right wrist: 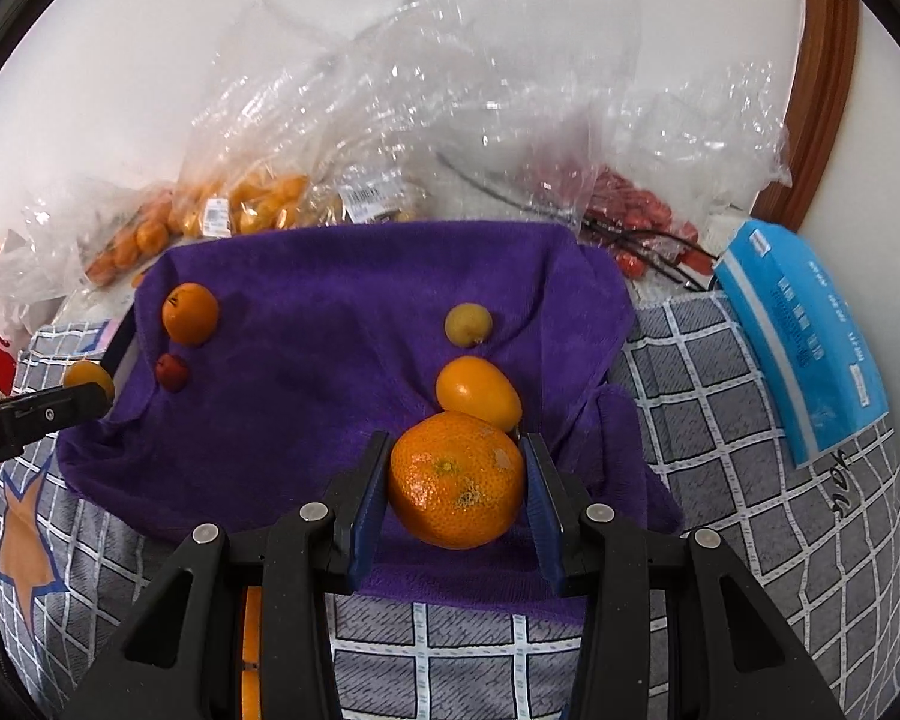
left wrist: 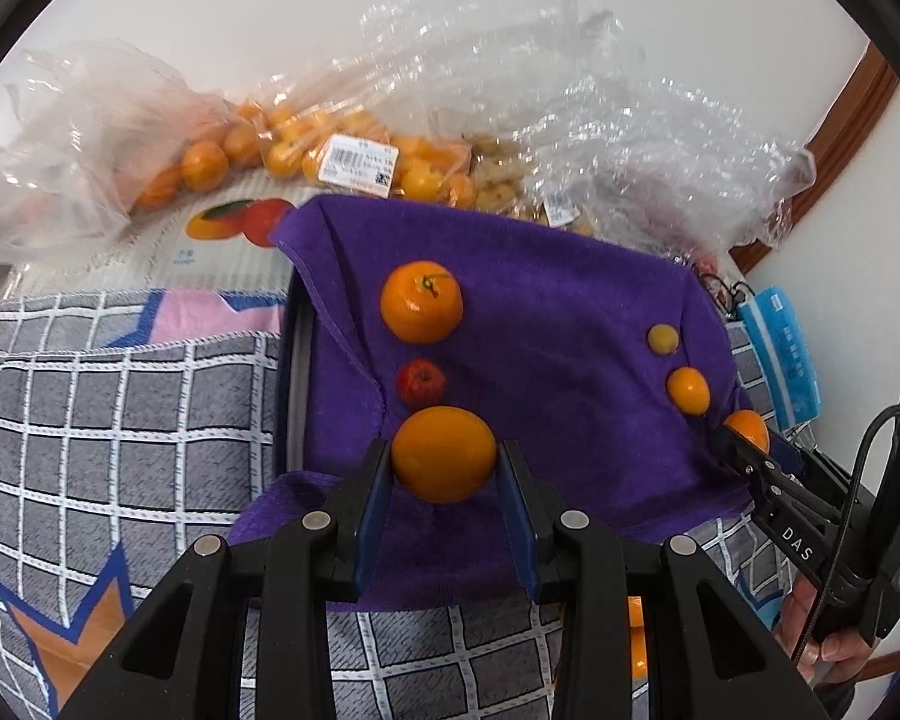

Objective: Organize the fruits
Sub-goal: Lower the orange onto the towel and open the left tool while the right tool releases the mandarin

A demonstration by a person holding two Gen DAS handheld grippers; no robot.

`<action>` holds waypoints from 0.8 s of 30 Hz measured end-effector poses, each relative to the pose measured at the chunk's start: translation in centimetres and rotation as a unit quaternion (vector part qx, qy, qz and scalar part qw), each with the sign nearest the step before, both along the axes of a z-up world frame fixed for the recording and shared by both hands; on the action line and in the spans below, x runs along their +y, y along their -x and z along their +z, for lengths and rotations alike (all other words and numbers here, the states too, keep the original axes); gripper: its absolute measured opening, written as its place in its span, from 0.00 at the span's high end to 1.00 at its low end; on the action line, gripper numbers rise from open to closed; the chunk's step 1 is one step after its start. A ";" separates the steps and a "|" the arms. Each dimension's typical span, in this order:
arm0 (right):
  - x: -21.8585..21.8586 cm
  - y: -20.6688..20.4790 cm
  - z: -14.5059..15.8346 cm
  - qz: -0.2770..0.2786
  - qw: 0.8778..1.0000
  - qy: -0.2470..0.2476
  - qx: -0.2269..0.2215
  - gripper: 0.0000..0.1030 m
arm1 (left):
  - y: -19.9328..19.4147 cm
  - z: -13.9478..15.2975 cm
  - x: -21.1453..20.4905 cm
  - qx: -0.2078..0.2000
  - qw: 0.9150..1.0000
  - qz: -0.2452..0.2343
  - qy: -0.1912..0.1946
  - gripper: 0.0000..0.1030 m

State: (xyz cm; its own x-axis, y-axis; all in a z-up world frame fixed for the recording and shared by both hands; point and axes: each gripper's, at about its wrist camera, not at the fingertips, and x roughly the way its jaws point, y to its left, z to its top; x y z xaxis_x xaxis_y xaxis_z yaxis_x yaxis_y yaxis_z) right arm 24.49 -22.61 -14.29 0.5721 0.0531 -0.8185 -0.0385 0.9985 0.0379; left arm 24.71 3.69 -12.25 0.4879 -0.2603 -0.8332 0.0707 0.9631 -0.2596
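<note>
My left gripper (left wrist: 444, 462) is shut on a smooth orange fruit (left wrist: 443, 453), held over the near left part of a purple towel (left wrist: 558, 324). Beyond it on the towel lie a small red fruit (left wrist: 420, 383) and a mandarin with a stem (left wrist: 421, 301). My right gripper (right wrist: 457, 480) is shut on a large mandarin (right wrist: 456, 479) over the towel's near right part (right wrist: 330, 348). Just beyond it lie an oval orange kumquat (right wrist: 479, 393) and a small yellow-green fruit (right wrist: 468, 324). The left gripper's fruit also shows at the left edge of the right wrist view (right wrist: 90, 379).
Clear plastic bags of oranges (left wrist: 306, 144) and of red fruits (right wrist: 636, 210) lie behind the towel against the wall. A blue packet (right wrist: 804, 336) lies on the grey checked cloth (right wrist: 750, 480) to the right. A printed fruit carton (left wrist: 222, 234) sits at the back left.
</note>
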 end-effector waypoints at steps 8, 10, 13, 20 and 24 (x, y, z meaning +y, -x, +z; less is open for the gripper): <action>-0.2 -0.9 -1.8 -0.003 1.000 0.003 0.021 0.59 | -0.9 -1.8 -0.6 0.022 1.000 -0.010 -0.006 0.68; -0.2 -1.0 -2.1 -0.002 1.000 0.003 0.024 0.59 | -1.0 -2.0 -0.7 0.024 1.000 -0.011 -0.005 0.68; -0.1 -1.2 -2.5 -0.001 1.000 0.005 0.029 0.59 | -1.1 -2.5 -0.8 0.029 0.999 -0.012 -0.007 0.67; -0.2 -1.4 -3.0 -0.001 0.999 0.006 0.032 0.59 | -1.5 -3.4 -1.3 0.039 0.999 -0.015 -0.011 0.67; -0.3 -1.4 -3.0 0.000 0.999 0.006 0.033 0.59 | -1.7 -3.7 -1.7 0.039 0.999 -0.017 -0.019 0.67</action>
